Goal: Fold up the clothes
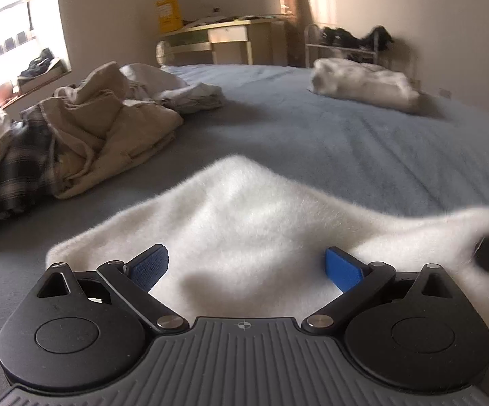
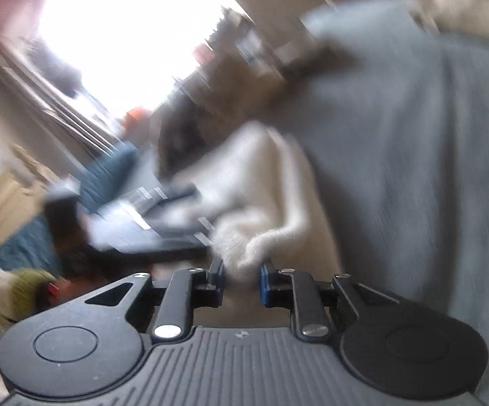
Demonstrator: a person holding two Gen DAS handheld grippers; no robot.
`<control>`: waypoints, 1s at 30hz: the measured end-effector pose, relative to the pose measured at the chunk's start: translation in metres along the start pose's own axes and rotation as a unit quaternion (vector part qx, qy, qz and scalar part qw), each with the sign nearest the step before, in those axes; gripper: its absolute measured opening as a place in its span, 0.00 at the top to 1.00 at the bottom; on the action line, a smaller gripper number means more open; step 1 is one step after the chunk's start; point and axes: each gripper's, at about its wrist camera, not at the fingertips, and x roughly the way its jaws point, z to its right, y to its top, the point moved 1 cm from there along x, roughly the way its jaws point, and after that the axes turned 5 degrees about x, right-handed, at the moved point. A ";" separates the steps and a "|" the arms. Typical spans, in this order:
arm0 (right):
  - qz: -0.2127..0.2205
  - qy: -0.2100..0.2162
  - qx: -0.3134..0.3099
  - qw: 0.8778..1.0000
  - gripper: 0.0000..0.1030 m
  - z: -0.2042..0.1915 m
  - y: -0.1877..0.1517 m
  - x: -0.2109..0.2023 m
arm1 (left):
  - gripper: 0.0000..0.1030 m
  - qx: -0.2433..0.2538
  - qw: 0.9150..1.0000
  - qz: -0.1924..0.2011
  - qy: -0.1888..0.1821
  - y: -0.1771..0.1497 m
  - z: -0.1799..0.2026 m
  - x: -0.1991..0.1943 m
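Pinching fluffy white knitted garment: right gripper. Left gripper spread above it. Soft, light, limp; grasp edges.

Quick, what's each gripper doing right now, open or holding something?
Left gripper: open, over the white fuzzy garment, gripping nothing.
Right gripper: shut on a bunch of that garment.

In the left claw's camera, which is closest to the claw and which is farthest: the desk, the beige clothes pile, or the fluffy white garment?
1. Fluffy white garment, right between the open left claw fingers.
2. Beige clothes pile, on the bed to the left.
3. Desk, by the far wall.
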 end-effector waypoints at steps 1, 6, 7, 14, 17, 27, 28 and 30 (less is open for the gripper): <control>0.007 0.005 -0.005 1.000 0.80 0.000 0.002 -0.003 | 0.04 0.004 1.000 0.001 0.004 0.002 0.001 0.000; -0.033 -0.005 0.093 0.995 0.81 0.053 -0.021 0.011 | 0.04 0.019 1.000 -0.002 0.003 -0.005 0.009 0.009; -0.032 -0.005 0.087 0.996 0.81 0.052 -0.021 0.011 | 0.04 0.022 1.000 0.002 0.007 -0.006 0.010 0.008; -0.025 -0.003 0.037 0.999 0.81 0.043 -0.016 0.009 | 0.06 0.033 0.999 0.005 -0.014 -0.002 0.005 -0.001; -0.033 0.002 0.046 0.998 0.80 0.051 -0.018 0.011 | 0.05 0.059 0.996 0.015 -0.072 0.000 0.003 -0.019; -0.076 -0.017 0.062 0.995 0.53 0.051 -0.007 0.005 | 0.00 0.131 0.987 0.004 -0.095 -0.048 0.028 -0.030; -0.075 -0.045 0.047 0.995 0.46 0.047 -0.001 -0.003 | 0.00 0.131 0.987 0.005 -0.095 -0.048 0.028 -0.030; -0.061 -0.091 0.020 0.994 0.41 0.039 0.012 -0.022 | 0.00 0.130 0.987 0.008 -0.091 -0.049 0.030 -0.028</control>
